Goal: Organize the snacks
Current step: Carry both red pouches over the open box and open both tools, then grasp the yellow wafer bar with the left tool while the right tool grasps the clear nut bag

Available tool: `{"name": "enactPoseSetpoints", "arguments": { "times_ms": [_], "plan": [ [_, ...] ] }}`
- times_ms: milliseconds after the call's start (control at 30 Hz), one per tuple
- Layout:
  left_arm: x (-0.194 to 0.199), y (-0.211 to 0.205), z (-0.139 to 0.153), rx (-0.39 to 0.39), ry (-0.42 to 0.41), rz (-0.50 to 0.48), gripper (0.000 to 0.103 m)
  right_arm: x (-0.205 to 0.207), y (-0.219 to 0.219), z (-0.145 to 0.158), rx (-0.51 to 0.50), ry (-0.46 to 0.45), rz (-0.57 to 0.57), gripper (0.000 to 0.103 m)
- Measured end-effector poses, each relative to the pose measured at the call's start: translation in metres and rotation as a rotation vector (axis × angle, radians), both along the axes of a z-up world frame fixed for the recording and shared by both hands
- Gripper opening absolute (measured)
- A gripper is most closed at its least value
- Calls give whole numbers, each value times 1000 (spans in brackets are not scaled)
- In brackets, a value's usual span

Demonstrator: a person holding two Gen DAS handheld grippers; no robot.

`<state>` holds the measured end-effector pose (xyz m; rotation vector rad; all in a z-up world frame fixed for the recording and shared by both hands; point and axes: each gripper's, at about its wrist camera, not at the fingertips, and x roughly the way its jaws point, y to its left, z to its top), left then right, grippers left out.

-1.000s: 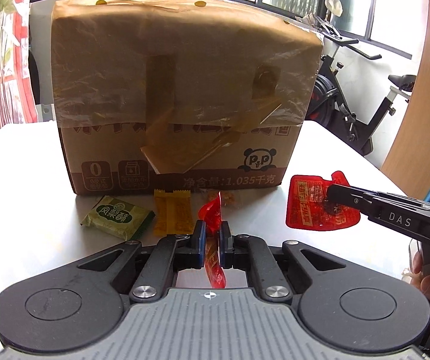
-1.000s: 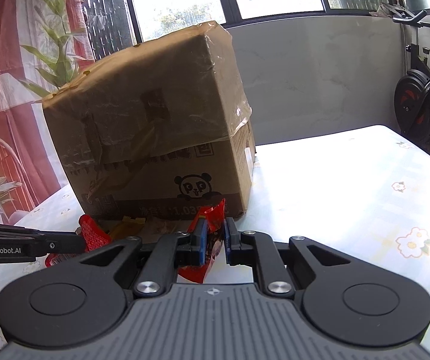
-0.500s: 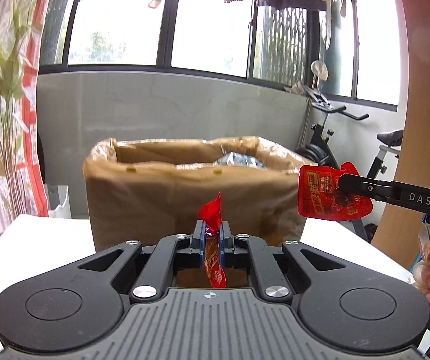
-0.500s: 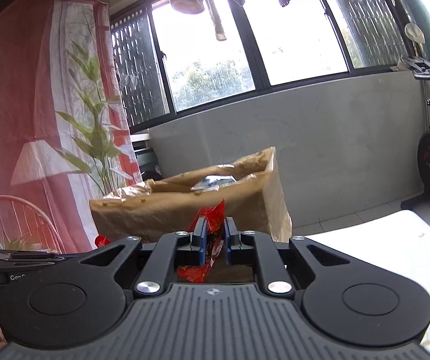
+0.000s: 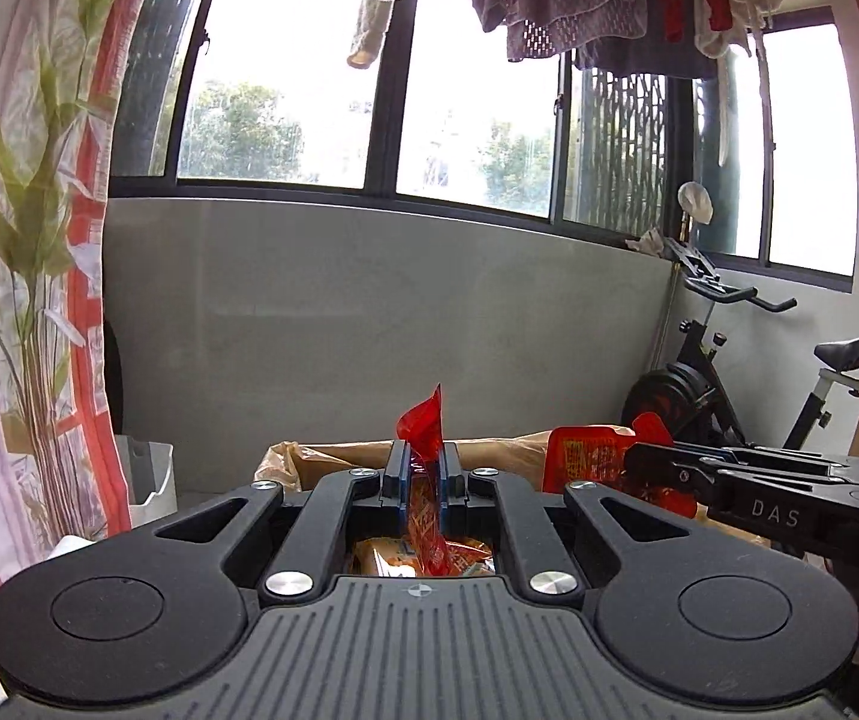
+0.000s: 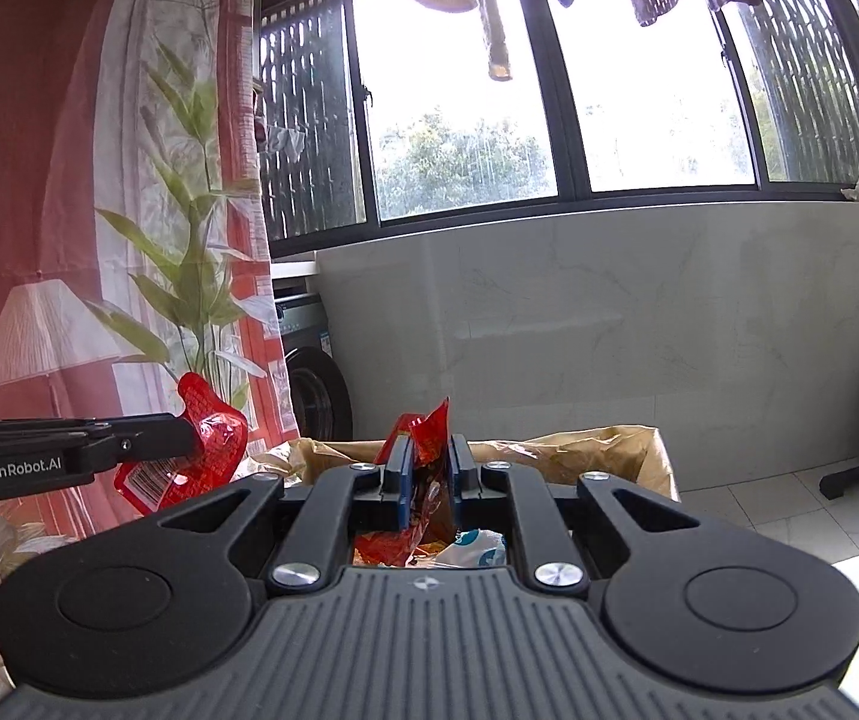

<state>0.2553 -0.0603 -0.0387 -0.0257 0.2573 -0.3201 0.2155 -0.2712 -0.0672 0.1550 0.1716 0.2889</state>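
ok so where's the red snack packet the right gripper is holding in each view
Left wrist view: the red snack packet is at right of centre, pinched by the right gripper coming in from the right edge.
Right wrist view: the same packet is at bottom centre, upright between that gripper's own fingers.
Shared landmark: the open cardboard box just beyond both grippers.

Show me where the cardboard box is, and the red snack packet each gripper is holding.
cardboard box (image 6: 603,450), right wrist view, on its open top rim.
left gripper's red packet (image 5: 423,420), left wrist view, on its upper corner.
right gripper's red packet (image 6: 429,438), right wrist view, above the jaws.
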Motion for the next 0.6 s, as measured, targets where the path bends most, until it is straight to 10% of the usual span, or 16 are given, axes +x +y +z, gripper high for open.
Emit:
{"name": "enactPoseSetpoints", "arguments": {
  "times_ms": [200, 300, 600],
  "plan": [
    [32, -7, -17, 96, 51, -1, 18, 36, 18, -11, 4, 93, -45, 19],
    [29, -1, -23, 88, 28, 24, 62, 38, 15, -14, 40, 101, -34, 47],
    [3, 25, -29, 4, 54, 2, 63, -14, -9, -18, 100, 47, -4, 47]
  ]
}}
